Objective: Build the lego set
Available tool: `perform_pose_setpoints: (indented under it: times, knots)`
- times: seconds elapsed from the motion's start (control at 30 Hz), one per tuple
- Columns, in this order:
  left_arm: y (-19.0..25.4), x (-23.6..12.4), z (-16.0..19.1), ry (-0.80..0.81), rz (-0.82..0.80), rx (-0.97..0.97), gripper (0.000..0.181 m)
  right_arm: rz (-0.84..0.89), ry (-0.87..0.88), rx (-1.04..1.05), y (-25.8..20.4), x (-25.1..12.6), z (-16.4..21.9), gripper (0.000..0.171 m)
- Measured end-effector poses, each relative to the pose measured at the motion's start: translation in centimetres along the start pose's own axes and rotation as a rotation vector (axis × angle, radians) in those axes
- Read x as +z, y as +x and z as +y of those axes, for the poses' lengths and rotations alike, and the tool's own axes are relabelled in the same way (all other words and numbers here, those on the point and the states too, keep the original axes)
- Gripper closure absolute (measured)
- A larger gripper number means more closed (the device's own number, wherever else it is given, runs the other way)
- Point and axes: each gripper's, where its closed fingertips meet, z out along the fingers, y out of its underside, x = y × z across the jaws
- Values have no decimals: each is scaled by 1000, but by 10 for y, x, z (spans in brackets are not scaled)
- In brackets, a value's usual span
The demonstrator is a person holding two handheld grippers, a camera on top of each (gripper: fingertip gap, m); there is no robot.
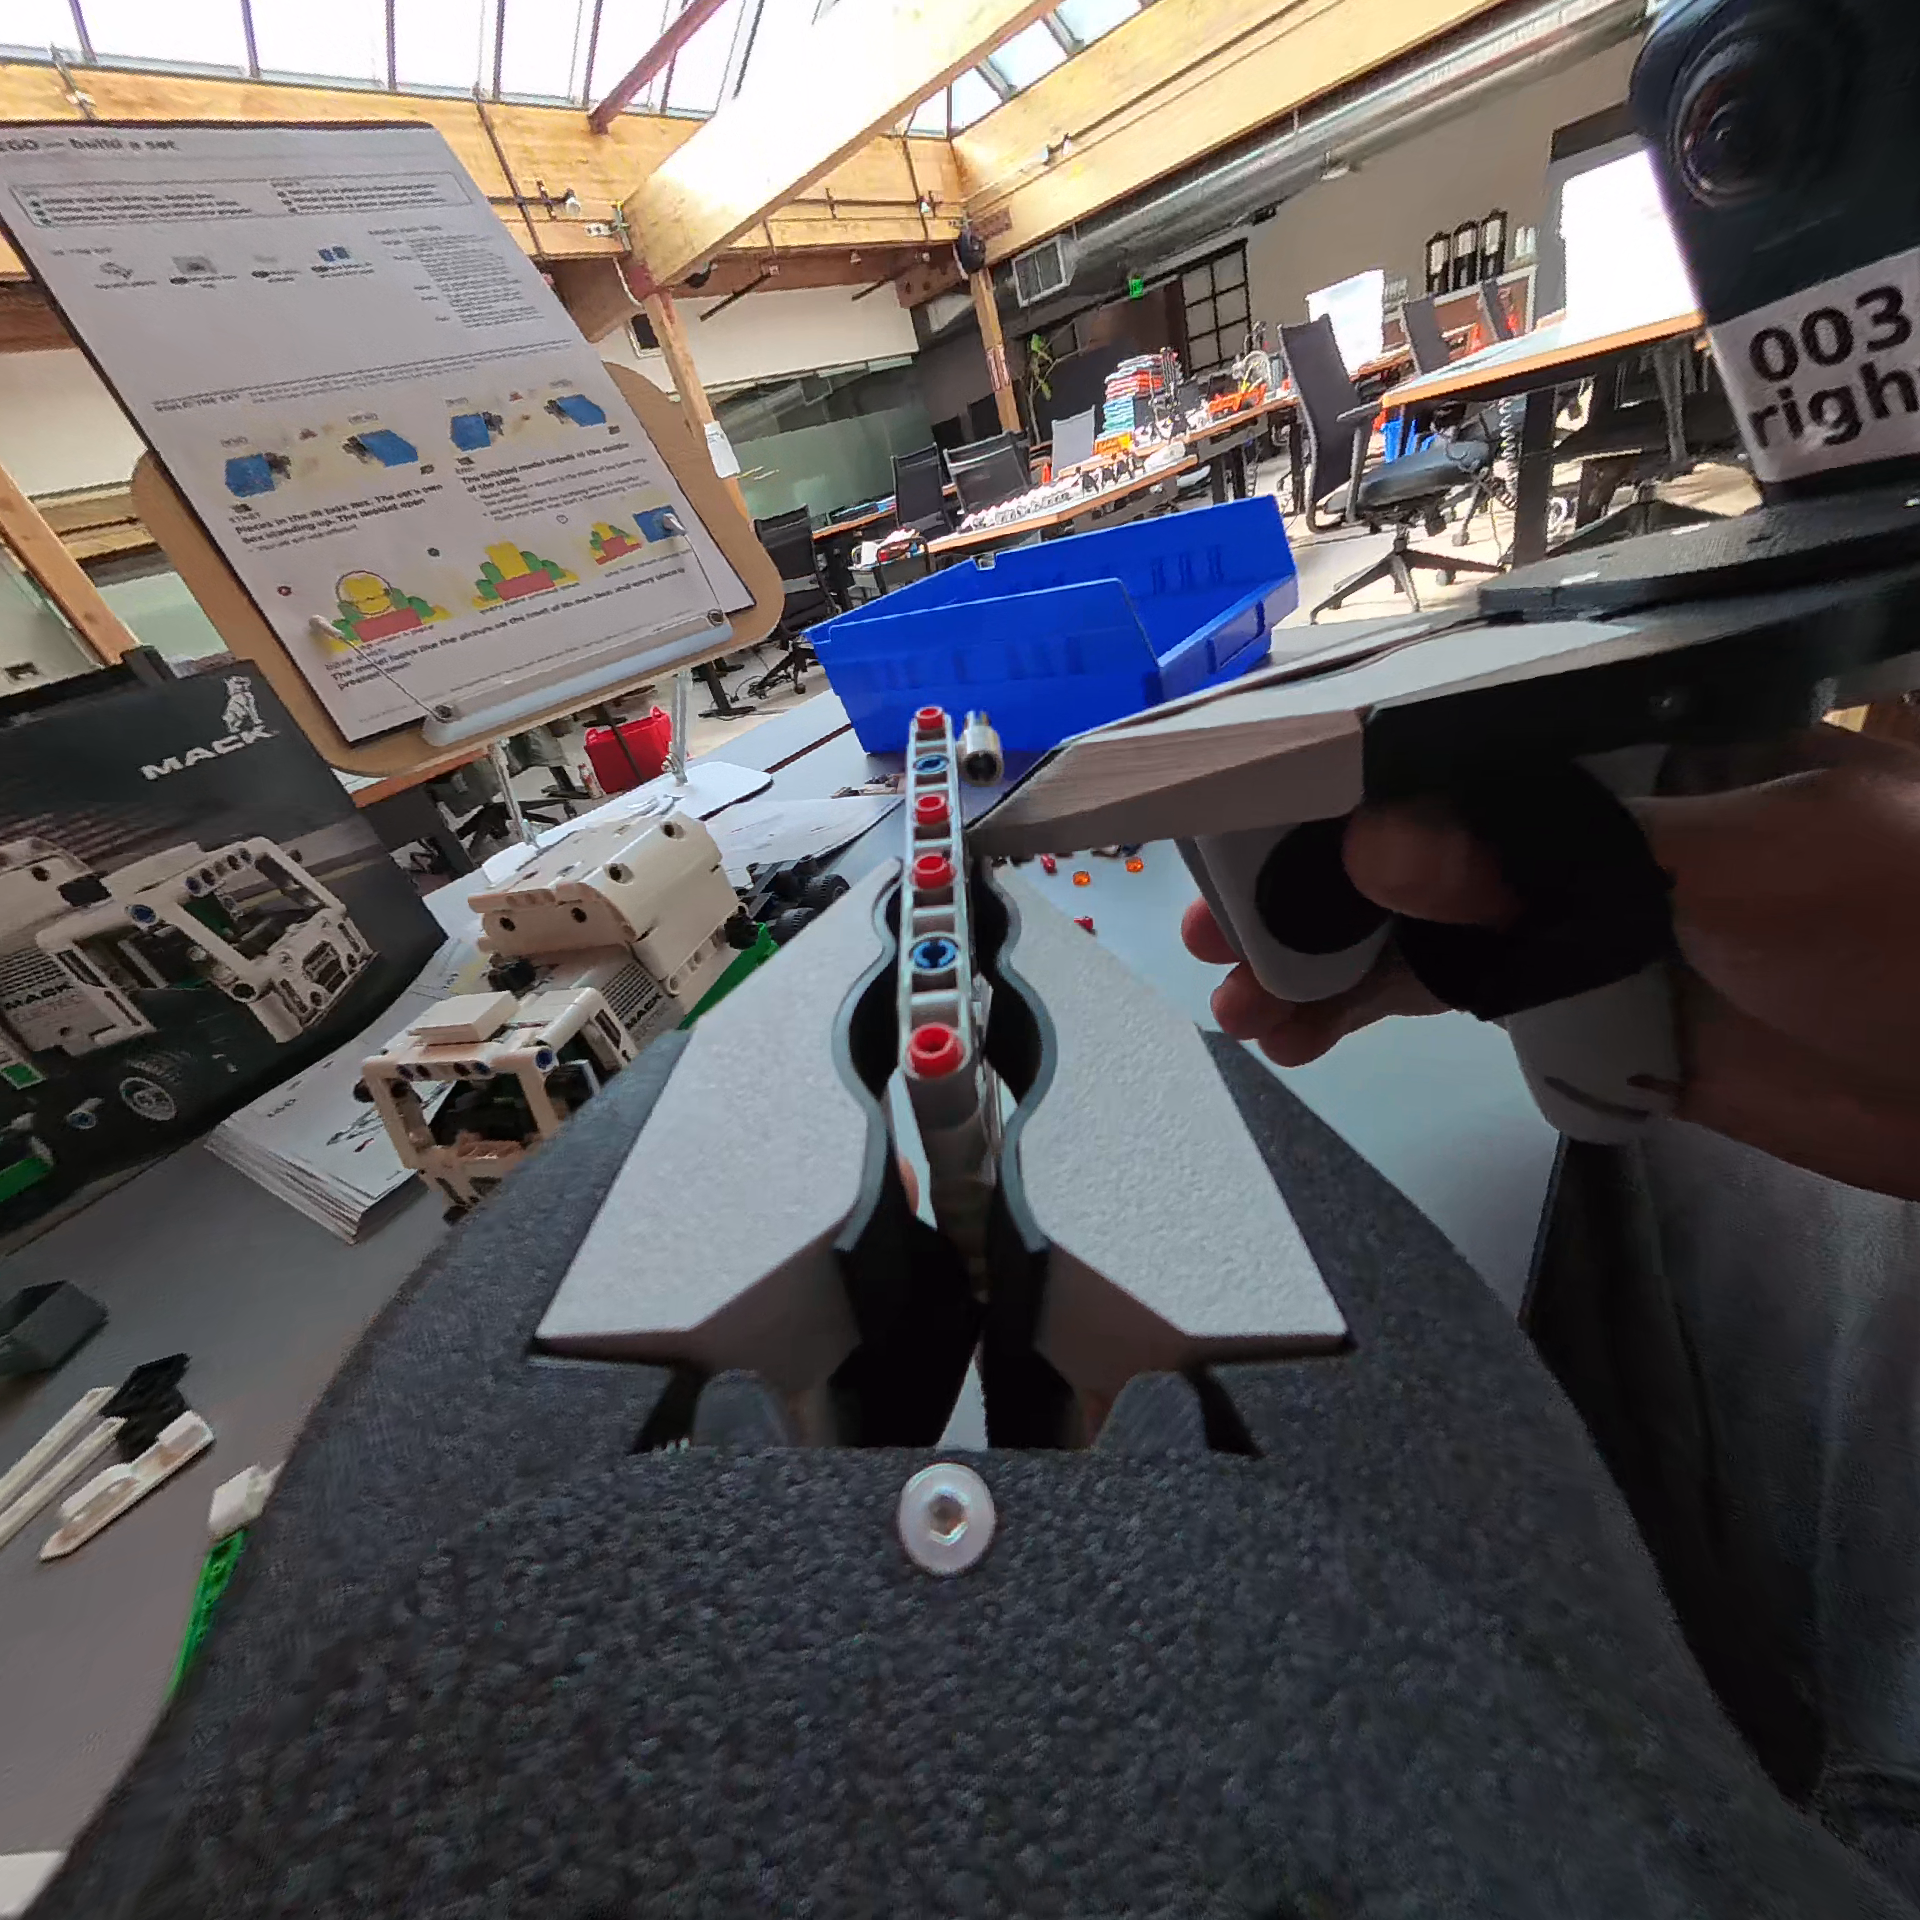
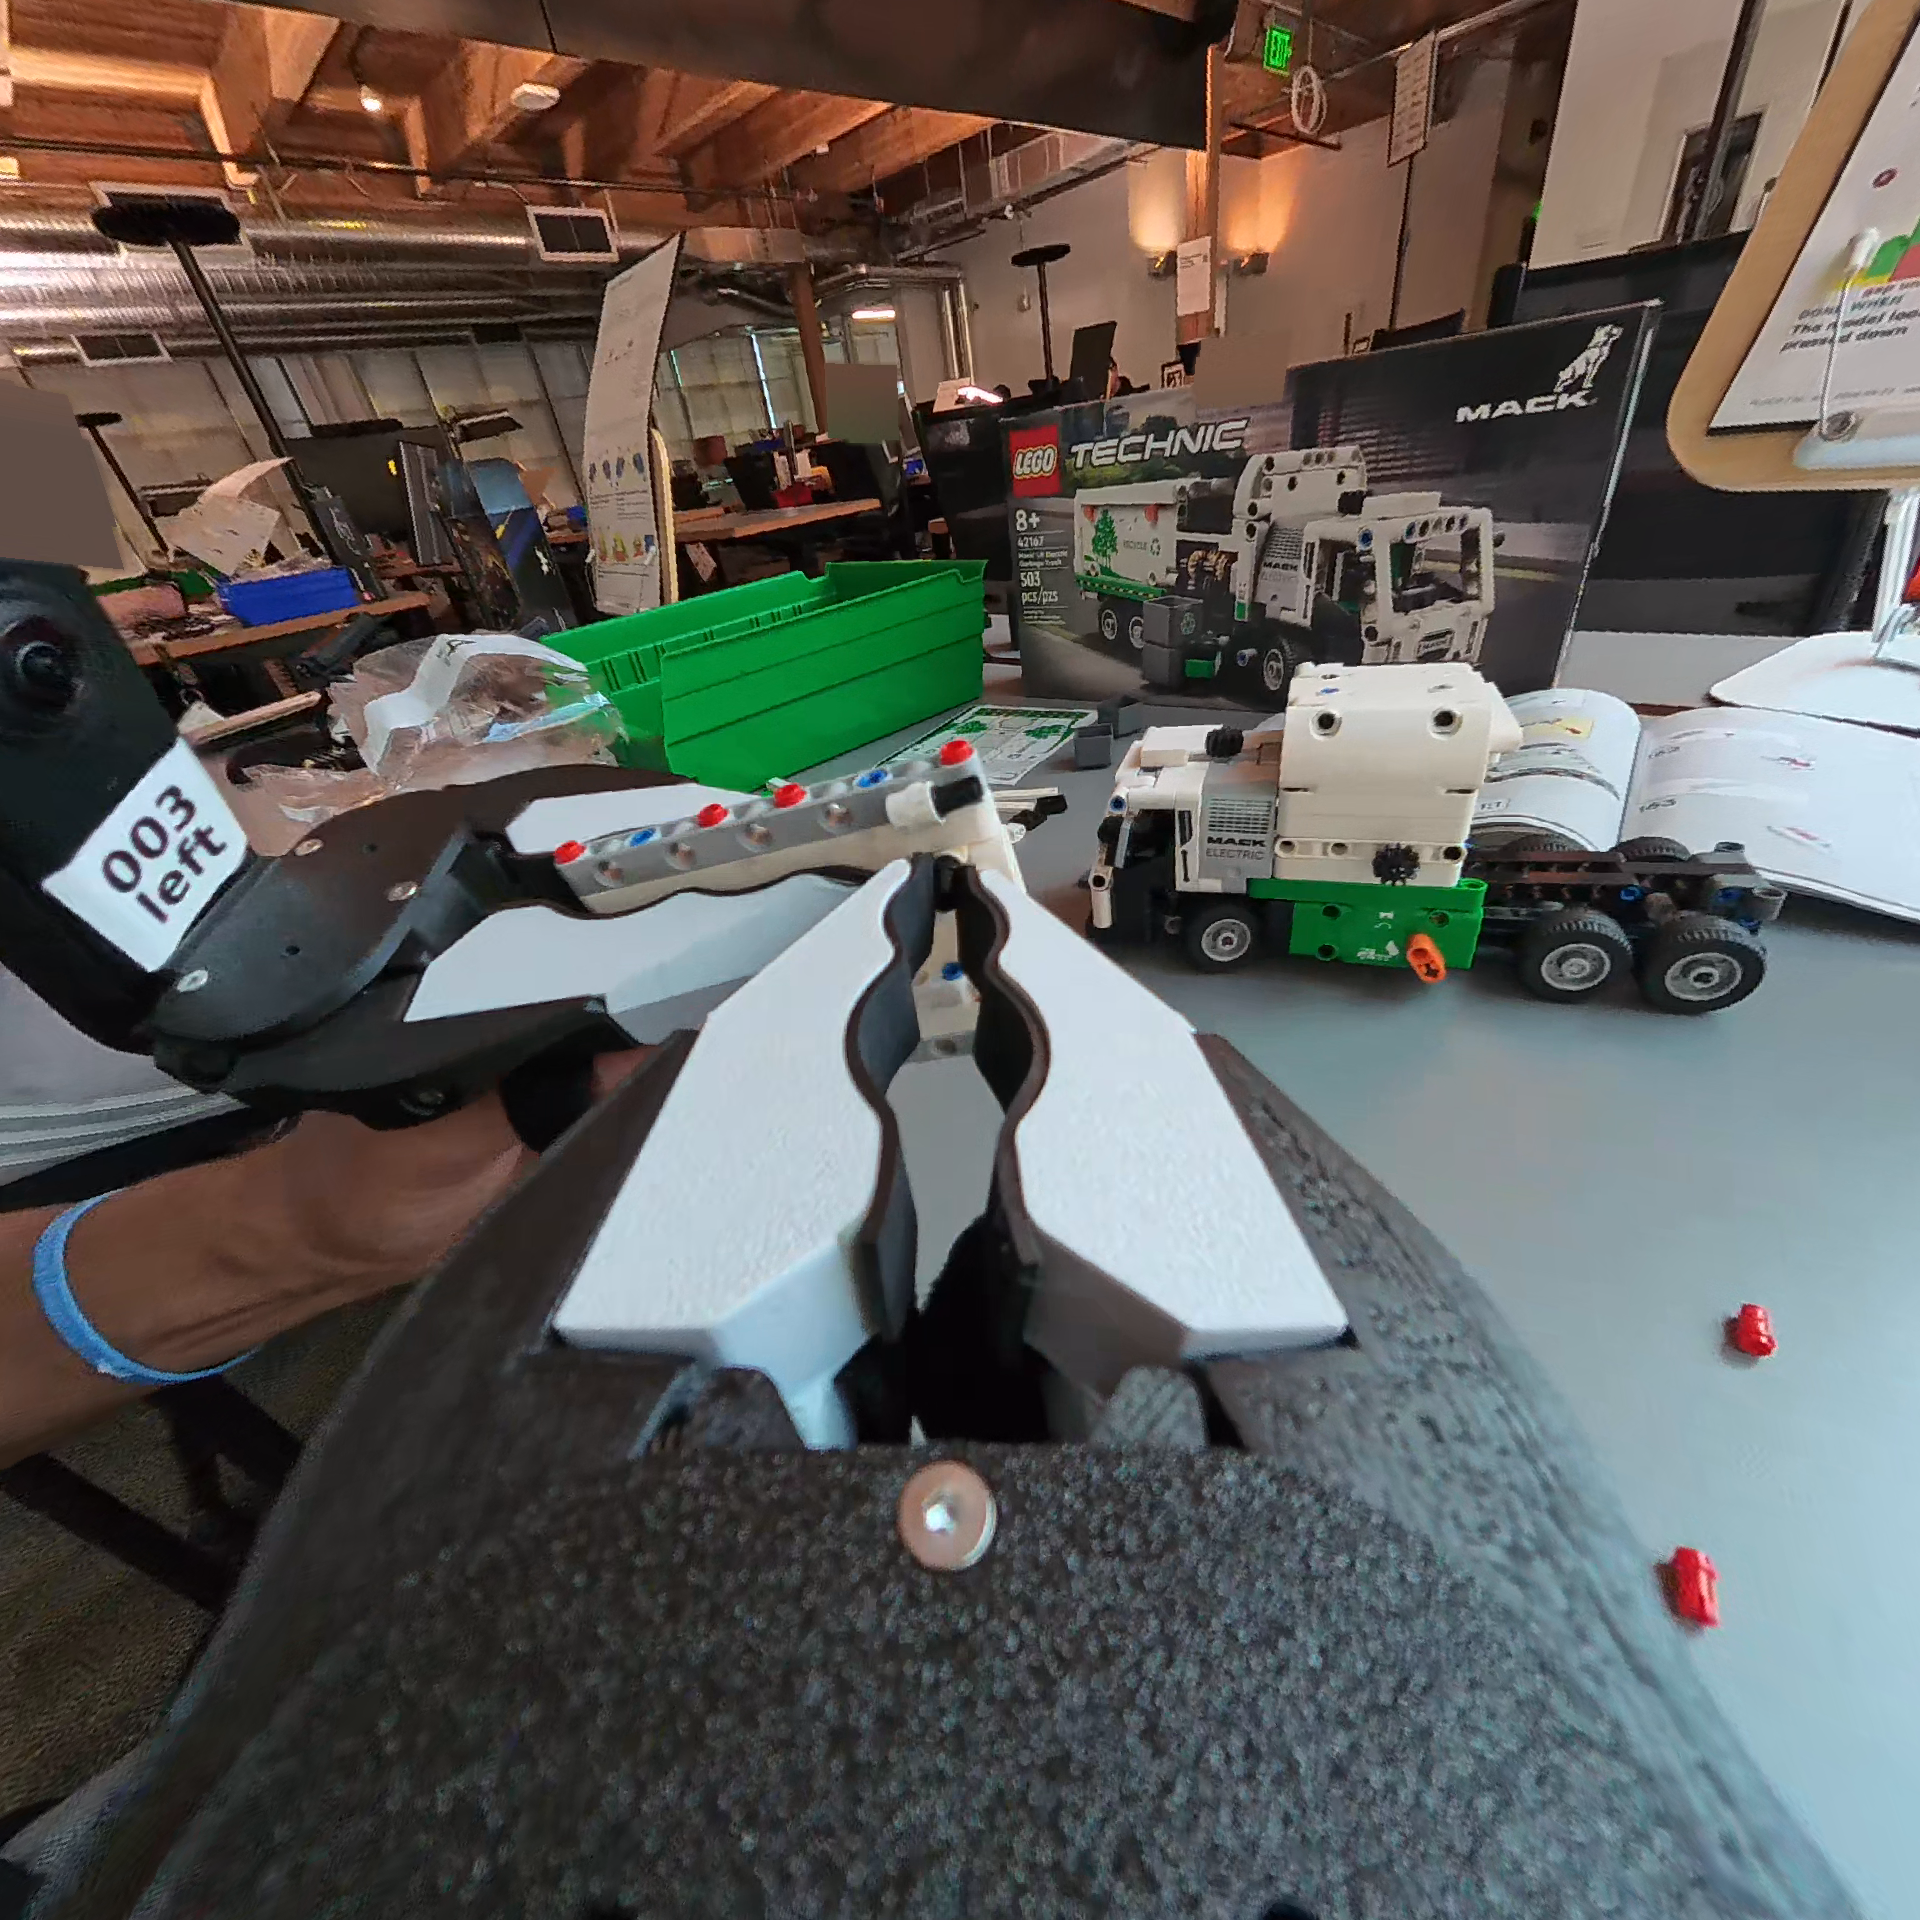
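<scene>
My left gripper (image 1: pixel 940 883) is shut on a grey Technic beam (image 1: pixel 932 904) studded with red and blue pins; the beam points forward out of the jaws. In the right wrist view the left gripper (image 2: pixel 821 868) holds that beam (image 2: pixel 727 836) level above the table. My right gripper (image 2: pixel 940 868) is shut on a small white piece (image 2: pixel 943 982) at the beam's far end. In the left wrist view the right gripper's tips (image 1: pixel 982 831) meet the beam from the right. The partly built white and green truck (image 2: pixel 1351 821) stands on the table behind and also shows in the left wrist view (image 1: pixel 603 914).
Two red pins (image 2: pixel 1751 1330) (image 2: pixel 1691 1584) lie at the right. A green bin (image 2: pixel 810 665), a plastic bag (image 2: pixel 468 696), the set's box (image 2: pixel 1320 540) and an open booklet (image 2: pixel 1714 790) stand behind. A blue bin (image 1: pixel 1049 634), an instruction stand (image 1: pixel 364 416) and loose white pieces (image 1: pixel 125 1475) show around. Less than 4 cm separates the two grippers' tips.
</scene>
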Motion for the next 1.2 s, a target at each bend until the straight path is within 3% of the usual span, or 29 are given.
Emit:
perform_pose_setpoints:
  times: [0.27,0.43,0.53,0.67,0.93,1.07,1.1,1.2]
  knots:
    - [-5,1,-4,38,26,-116,176,-42,-44,-3,-2,4,-8,167]
    - [-1,-4,-10,80,123,-199,177,-130,-33,-162,1,-11,-22,152]
    - [11,-13,-21,150,267,-291,176,-363,-47,-160,-13,-19,-21,141]
    - [18,-25,-30,202,415,-406,176,-671,-73,-5,-38,-34,-21,139]
    - [20,-29,-33,217,474,-452,176,-717,-32,56,-37,-32,-24,152]
    - [20,-29,-32,209,468,-447,176,-730,-34,89,-34,-32,-23,141]
    - [21,-29,-32,207,468,-442,176,-669,-42,92,-28,-26,-22,117]
    - [25,-28,-31,195,480,-425,176,-695,-60,81,-33,-27,-18,126]
